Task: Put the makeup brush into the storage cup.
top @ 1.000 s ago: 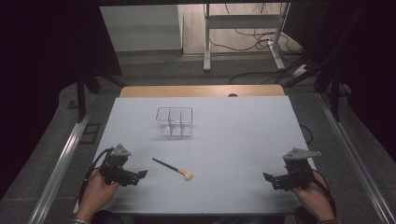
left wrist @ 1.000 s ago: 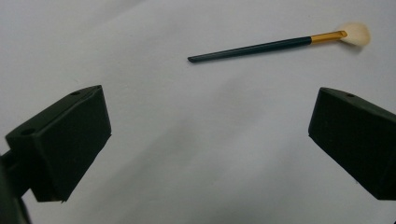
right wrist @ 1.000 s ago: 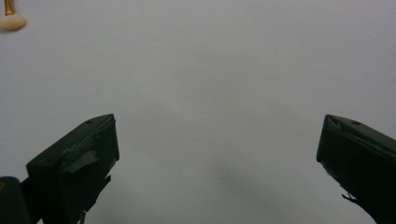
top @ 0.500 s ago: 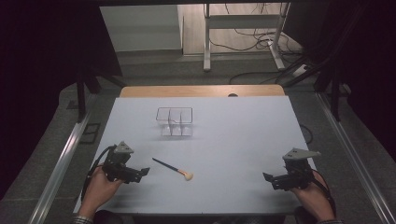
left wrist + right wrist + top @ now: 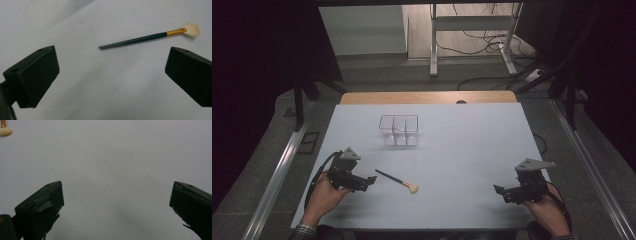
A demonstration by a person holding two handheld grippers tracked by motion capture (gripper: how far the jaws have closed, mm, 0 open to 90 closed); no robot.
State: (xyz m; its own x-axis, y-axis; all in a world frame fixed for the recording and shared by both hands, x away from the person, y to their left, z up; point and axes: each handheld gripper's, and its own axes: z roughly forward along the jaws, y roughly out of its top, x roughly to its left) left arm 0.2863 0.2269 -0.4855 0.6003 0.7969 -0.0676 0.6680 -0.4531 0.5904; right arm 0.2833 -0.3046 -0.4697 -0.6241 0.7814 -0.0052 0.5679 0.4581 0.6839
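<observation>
A makeup brush with a dark handle, gold ferrule and pale bristles lies flat on the white table, bristles toward the right. The left gripper view shows the brush just ahead of the jaws. My left gripper is open, its jaws pointing at the handle's near end, a short way off. My right gripper is open at the table's front right, with nothing between its jaws. The brush bristles peek into the top left corner of the right gripper view.
A clear plastic organiser box with several compartments stands upright behind the brush, toward the table's middle back. A wooden strip runs along the far edge. Metal rails flank the table on both sides.
My left gripper has moved right and slightly forward, closing toward the brush handle. The right gripper has stayed put.
</observation>
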